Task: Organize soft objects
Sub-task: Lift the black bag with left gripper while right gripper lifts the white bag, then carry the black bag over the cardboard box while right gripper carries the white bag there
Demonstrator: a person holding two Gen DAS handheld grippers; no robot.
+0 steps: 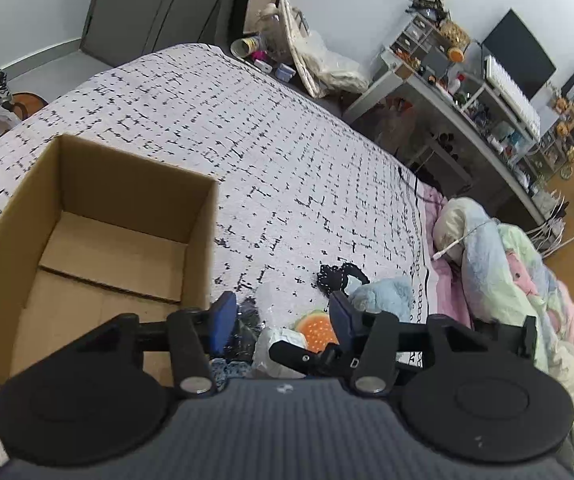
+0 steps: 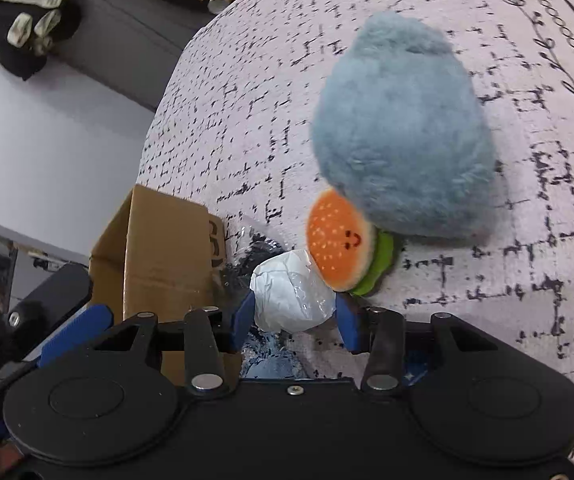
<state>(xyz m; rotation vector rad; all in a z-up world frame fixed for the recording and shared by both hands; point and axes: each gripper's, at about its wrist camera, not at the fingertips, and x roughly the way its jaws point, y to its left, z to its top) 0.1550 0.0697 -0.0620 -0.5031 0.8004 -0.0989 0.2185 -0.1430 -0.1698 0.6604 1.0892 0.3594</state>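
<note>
The jaws of the right gripper [image 2: 295, 320] are seen set on either side of a white plastic-wrapped bundle [image 2: 293, 300], the blue pads right at its flanks; whether it is truly pinched or only bracketed cannot be told for sure, though a grip looks to be forming. The jaws of the left gripper [image 1: 283, 320] are held part-way apart with nothing between them, hovering over the same cluster beside the near corner of the cardboard box [image 1: 99, 232]. Just past the bundle, an orange burger-shaped plush [image 2: 339, 240] with a small smiling face and a green frill is seen lying on the bed cover [image 2: 487, 280], touching the bundle on one side. Beside the bundle, against the box wall, a dark item in clear wrapping [image 2: 255, 256] is tucked. Leaning over the burger, a fluffy blue plush [image 2: 399, 132] is spread across the cover. A little further on, in the left wrist view, a black chain-like piece [image 1: 339, 274] is made out near the blue plush, and off toward the bed's far side edge a pastel quilt [image 1: 495, 264] is bunched up. The box itself is shown open and bare inside. By that reading, the sorting has barely been started: nothing is stowed yet, the bundle appears to be the first piece taken in hand, and the burger, the blue plush, the wrapped dark item and the chain piece are all left to be gathered.
</note>
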